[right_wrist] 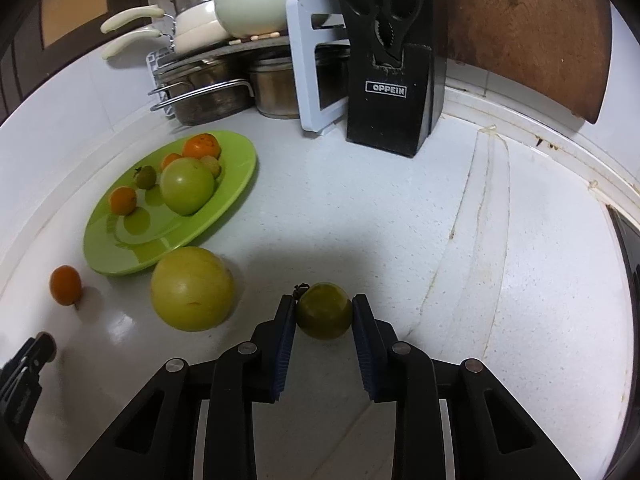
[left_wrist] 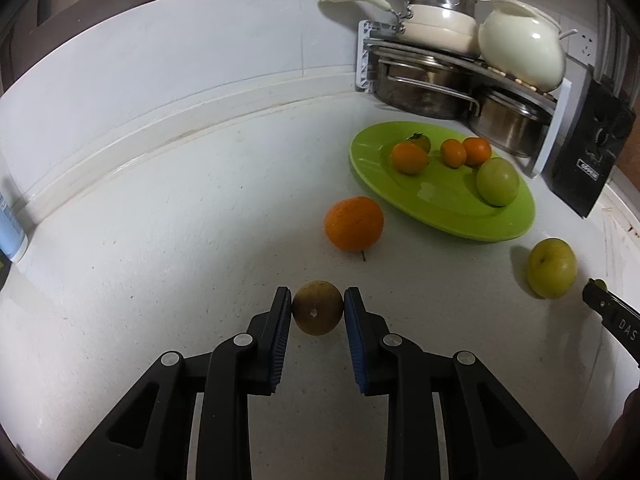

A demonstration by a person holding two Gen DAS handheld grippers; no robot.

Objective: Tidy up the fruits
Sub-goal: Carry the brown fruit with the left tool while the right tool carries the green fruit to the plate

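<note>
A green plate holds several small oranges and a green apple. My left gripper is shut on a small brownish round fruit low over the white counter. My right gripper is shut on a small dark-green fruit with a stem. A large orange lies on the counter beside the plate. A yellow-green apple lies on the counter near the plate's edge, left of my right gripper.
A rack with steel pots, cream pans and a white jug fills the back corner. A black knife block stands beside it. A blue-white bottle stands at the far left.
</note>
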